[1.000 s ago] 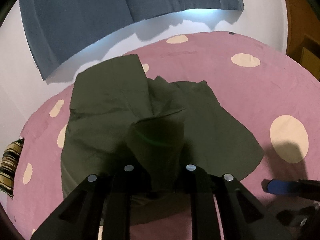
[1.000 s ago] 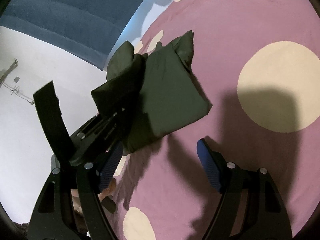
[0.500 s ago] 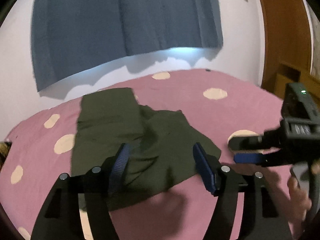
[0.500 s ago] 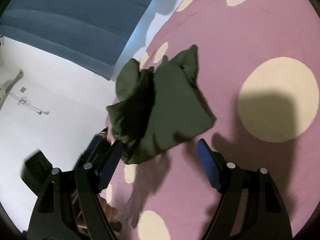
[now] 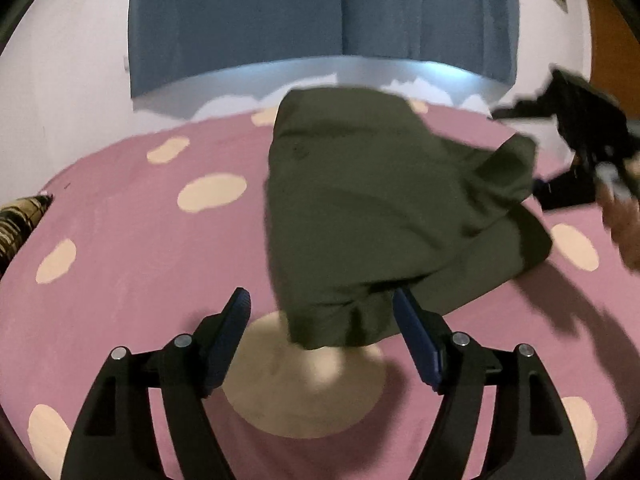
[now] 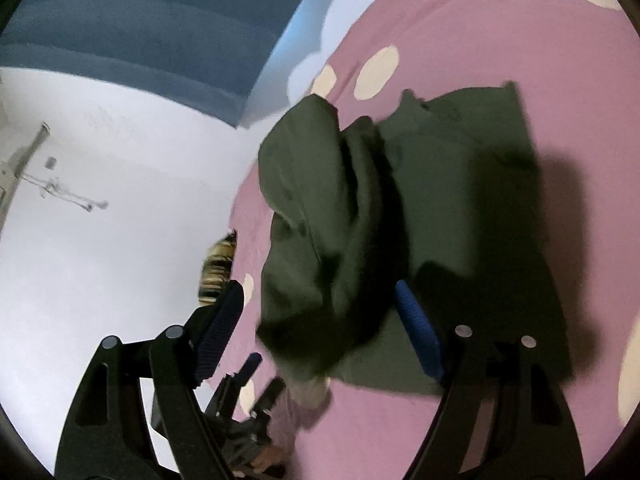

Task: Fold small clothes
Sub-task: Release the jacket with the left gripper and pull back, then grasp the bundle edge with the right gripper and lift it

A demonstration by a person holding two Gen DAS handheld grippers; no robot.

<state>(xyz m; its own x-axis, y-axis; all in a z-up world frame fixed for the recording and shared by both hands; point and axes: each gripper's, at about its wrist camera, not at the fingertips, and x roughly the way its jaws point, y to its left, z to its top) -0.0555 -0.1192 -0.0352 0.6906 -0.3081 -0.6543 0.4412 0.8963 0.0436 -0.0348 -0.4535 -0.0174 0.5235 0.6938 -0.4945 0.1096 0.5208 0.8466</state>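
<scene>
A dark olive garment (image 5: pixel 372 208) lies half folded and bunched on the pink bedspread with cream dots (image 5: pixel 140 264). My left gripper (image 5: pixel 322 336) is open and empty, just short of the garment's near hem. My right gripper (image 6: pixel 320 320) is open too, its jaws standing on either side of the garment's near folded edge (image 6: pixel 332 240) without closing on it. The right gripper also shows at the right edge of the left wrist view (image 5: pixel 576 148), by the garment's far corner. The left gripper shows low in the right wrist view (image 6: pixel 248 404).
A blue curtain (image 5: pixel 320 16) hangs on the white wall behind the bed. A striped yellow and black cloth (image 5: pixel 20 220) lies at the bed's left edge. A wooden door (image 5: pixel 612 52) stands at the far right.
My left gripper has let go of the garment, opened and pulled back. The garment has dropped onto the bed. My right gripper has moved in over its near edge.
</scene>
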